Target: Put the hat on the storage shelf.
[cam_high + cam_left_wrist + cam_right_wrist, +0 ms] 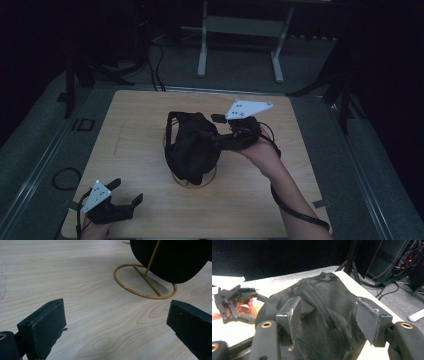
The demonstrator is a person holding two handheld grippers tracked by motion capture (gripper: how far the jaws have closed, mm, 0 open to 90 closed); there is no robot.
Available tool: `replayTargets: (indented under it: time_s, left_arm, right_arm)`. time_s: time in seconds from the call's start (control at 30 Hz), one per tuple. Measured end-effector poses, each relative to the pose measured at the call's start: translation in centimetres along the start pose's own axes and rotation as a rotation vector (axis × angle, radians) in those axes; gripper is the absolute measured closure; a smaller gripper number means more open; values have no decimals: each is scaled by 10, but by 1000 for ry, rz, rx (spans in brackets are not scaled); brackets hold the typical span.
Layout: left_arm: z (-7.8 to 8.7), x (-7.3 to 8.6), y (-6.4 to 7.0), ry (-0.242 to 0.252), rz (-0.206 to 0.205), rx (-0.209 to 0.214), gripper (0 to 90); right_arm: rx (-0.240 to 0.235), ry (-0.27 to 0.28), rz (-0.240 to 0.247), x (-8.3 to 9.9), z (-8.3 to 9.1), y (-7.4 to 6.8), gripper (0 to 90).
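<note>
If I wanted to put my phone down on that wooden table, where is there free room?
The wide bare stretch of table to the left of the black cap on its yellow wire stand, and the near edge between the left gripper and the person's right forearm. It is crowded mid-table, where the right gripper meets the cap.

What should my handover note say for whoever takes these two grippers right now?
Left gripper: open, holding nothing, near the table's front left corner.
Right gripper: open, fingers either side of the black cap; no grip visible.
The cap sits on the yellow wire stand at mid-table.
Done: right gripper brought up to the cap.
Left: probably close on the cap and lift it off, or settle it.
</note>
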State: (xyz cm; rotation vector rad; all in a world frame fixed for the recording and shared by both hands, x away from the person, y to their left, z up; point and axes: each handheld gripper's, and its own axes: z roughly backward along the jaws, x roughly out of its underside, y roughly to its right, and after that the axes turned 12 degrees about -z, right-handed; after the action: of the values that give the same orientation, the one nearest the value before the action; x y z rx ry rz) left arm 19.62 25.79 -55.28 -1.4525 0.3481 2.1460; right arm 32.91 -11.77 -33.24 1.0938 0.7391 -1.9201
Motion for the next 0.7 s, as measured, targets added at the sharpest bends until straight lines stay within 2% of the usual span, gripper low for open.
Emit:
replayTargets:
  time_s: [0.13,0.2,0.3,0.43,0.57,0.7]
  left_arm:
    - [0,0,-1,0,3,-1,28]
    - [0,0,-1,0,3,0,28]
    - [0,0,-1,0,3,1,28]
    - [0,0,-1,1,3,0,28]
    - [0,0,-1,2,3,2,28]
    - [0,0,-1,0,0,3,28]
  right_arm:
    - [-18,3,-22,6,6,5,257]
    - [-24,-2,-19,10,8,7,134]
    - [-36,17,-54,15,11,12,134]
    - [-41,16,-61,22,15,18,128]
    - [-26,6,-51,32,17,23,130]
    - [-2,-7,-63,46,20,30,129]
